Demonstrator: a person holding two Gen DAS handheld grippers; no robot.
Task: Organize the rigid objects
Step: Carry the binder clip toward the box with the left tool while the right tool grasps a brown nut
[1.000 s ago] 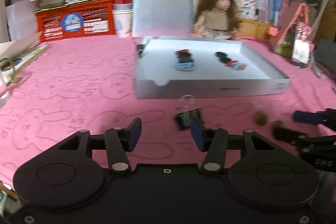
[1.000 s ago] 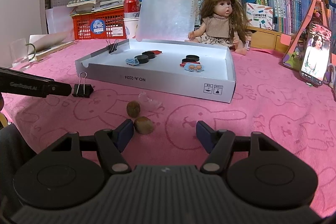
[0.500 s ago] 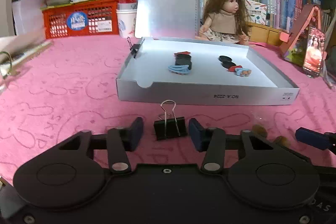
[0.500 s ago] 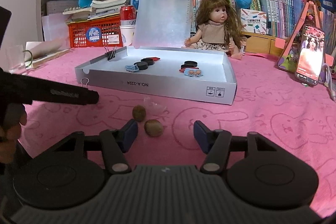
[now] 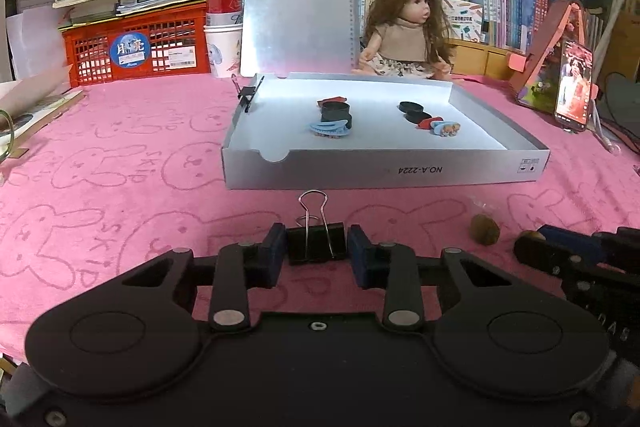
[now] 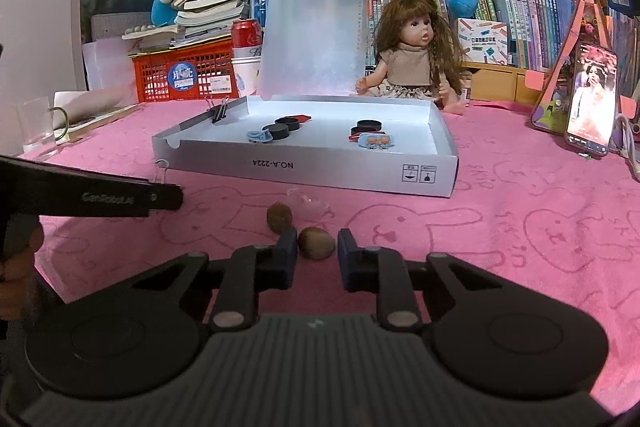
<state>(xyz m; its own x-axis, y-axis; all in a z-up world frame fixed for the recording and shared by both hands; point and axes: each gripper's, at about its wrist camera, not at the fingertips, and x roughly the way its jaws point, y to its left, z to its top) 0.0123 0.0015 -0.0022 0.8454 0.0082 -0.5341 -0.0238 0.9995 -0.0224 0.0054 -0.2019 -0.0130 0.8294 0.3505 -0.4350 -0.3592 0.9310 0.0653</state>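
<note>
on a pink bunny-print cloth, just before a shallow white box holding black discs and hair clips: two hand-held grippers closing at once on small loose items. largest risk on the left, judged from the frames: black binder clip between the fingers of the left gripper, jaws closing, pads right at the clip's ends with barely any gap; a squeeze on the slick folded steel likely to squirt it forward or tip it onto its wire loops. clip's long axis lying across the view, from pad to pad; wire handles raised and pointing away, toward the box. smaller risk on the right: round brown nut between the fingers of the right gripper, jaws closing, slim gaps visible on both sides; off-centre pinch likely to roll it away toward the second nut just beyond. no clear long axis on either nut.
</note>
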